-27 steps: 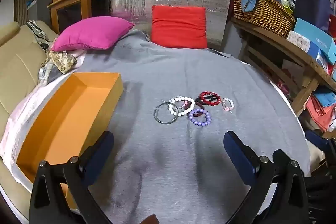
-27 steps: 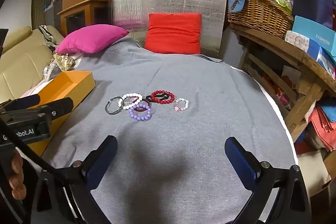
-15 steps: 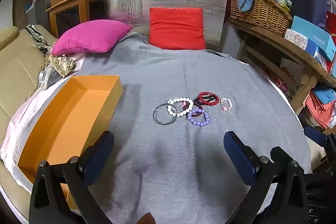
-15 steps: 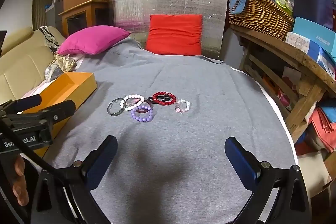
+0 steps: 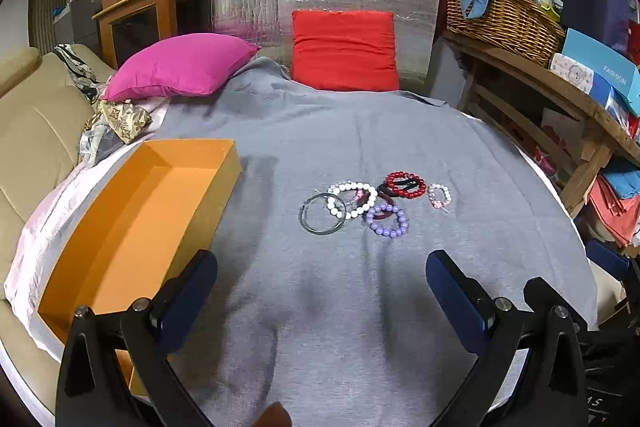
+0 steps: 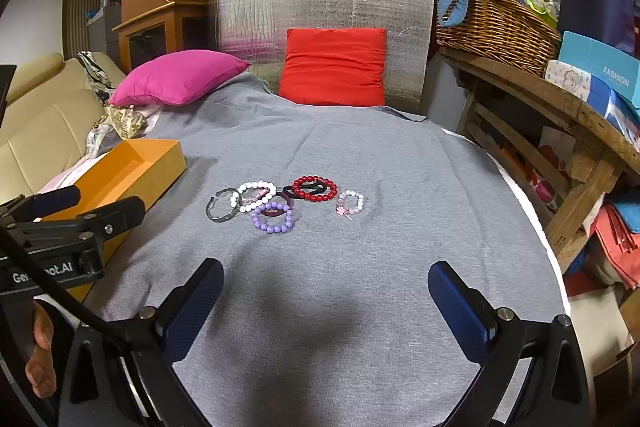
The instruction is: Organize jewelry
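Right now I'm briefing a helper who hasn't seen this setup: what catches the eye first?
A cluster of bead bracelets lies mid-way on the grey cloth, the red and purple ones standing out. An empty orange box sits to their left. Behind, a red cushion leans on silver foil.

The near end of the orange box (image 5: 120,235) was hidden behind the left claw (image 5: 322,287). A dark bracelet (image 6: 276,213) lay partly under the purple bead bracelet (image 6: 273,217). The tiny charm on the pink bracelet (image 6: 351,203) was too small to tell.
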Motion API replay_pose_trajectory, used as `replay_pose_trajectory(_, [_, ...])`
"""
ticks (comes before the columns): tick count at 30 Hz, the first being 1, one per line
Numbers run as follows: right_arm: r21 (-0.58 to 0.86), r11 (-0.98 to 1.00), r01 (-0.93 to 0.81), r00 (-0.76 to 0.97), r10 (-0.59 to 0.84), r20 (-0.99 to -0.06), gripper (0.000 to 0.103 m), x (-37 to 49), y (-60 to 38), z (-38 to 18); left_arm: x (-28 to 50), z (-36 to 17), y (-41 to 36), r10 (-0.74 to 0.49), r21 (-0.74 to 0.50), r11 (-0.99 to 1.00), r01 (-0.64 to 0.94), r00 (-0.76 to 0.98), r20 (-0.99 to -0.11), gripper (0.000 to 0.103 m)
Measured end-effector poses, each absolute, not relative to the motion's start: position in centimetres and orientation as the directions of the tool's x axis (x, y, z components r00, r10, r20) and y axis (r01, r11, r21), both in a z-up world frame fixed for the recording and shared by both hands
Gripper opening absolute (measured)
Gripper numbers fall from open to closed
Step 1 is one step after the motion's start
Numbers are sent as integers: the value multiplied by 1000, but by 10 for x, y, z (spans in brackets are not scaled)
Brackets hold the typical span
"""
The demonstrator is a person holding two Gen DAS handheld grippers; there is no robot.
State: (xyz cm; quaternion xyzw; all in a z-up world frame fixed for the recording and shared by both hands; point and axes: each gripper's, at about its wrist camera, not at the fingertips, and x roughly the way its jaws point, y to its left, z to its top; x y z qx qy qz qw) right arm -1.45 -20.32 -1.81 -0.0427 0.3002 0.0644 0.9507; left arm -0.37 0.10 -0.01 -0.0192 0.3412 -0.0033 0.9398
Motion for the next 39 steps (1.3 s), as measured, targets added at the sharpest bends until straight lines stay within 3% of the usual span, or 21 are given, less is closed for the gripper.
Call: replay_pose_trajectory(39, [-43, 987, -158, 814, 105, -571, 103, -13, -198, -16, -1, -3, 8, -5, -41, 999, -30, 748, -663, 103])
